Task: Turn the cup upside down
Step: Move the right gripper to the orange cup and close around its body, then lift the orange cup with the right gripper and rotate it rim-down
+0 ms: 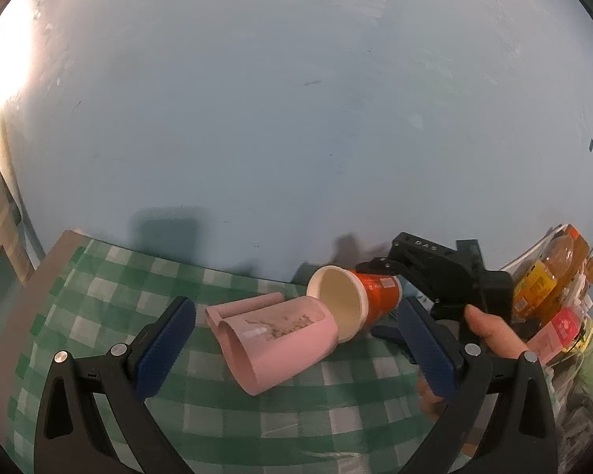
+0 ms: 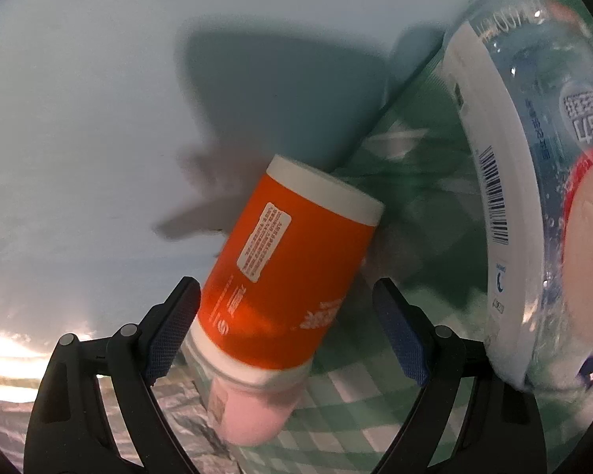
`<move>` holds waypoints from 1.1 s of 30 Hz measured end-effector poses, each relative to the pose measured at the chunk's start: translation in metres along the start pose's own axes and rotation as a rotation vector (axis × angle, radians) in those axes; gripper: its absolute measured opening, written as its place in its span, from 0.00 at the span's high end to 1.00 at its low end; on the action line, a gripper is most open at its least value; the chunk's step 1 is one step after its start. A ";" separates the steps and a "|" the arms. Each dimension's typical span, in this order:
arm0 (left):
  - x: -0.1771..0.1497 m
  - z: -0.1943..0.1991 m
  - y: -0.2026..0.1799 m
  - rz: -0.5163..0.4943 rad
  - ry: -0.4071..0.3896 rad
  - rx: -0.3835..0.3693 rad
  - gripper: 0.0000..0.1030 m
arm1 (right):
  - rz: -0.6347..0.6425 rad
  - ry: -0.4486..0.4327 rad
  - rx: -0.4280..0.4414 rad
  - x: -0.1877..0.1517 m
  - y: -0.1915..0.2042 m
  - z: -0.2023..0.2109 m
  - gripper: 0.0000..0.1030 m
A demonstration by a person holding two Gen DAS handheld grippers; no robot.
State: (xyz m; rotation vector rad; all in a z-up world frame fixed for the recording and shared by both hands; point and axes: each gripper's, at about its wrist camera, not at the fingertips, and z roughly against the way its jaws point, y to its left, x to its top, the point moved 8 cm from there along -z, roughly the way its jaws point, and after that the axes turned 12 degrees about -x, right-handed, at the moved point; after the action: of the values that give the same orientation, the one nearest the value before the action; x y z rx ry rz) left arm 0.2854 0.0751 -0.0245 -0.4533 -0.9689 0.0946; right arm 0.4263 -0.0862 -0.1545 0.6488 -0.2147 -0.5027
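Your orange cup (image 1: 369,296) lies tilted at the lower right of the left view, its pale inside bare, its rim against a pink cup (image 1: 280,341) lying on the checked tabletop (image 1: 99,276). Your right gripper (image 2: 286,330) has its jaws parted around the orange cup; whether they touch it is unclear. Your left gripper (image 1: 292,349) is spread wide, holding nothing.
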 end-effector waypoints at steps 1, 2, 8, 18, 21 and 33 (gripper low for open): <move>0.001 0.000 0.002 0.006 -0.001 -0.003 0.00 | -0.002 -0.004 0.002 0.001 0.003 -0.003 0.14; 0.001 0.000 0.003 0.009 -0.001 -0.004 0.00 | 0.000 -0.009 -0.001 0.002 0.005 -0.005 0.14; 0.000 0.002 0.010 0.035 -0.004 -0.011 0.00 | 0.014 -0.025 -0.009 0.010 0.015 -0.019 0.14; -0.004 0.008 0.007 0.044 -0.006 -0.019 0.00 | 0.025 -0.087 0.077 0.018 0.016 -0.002 0.22; -0.004 0.011 0.007 0.047 -0.009 -0.025 0.00 | 0.081 -0.137 0.069 0.020 0.018 0.009 0.24; -0.008 0.014 0.006 0.036 0.008 -0.031 0.00 | 0.391 -0.302 -0.003 -0.011 0.046 0.073 0.24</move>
State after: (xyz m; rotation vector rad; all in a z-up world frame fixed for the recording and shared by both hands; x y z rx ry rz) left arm 0.2703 0.0826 -0.0261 -0.4988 -0.9561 0.1103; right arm 0.4088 -0.0874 -0.0697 0.5091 -0.6132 -0.2211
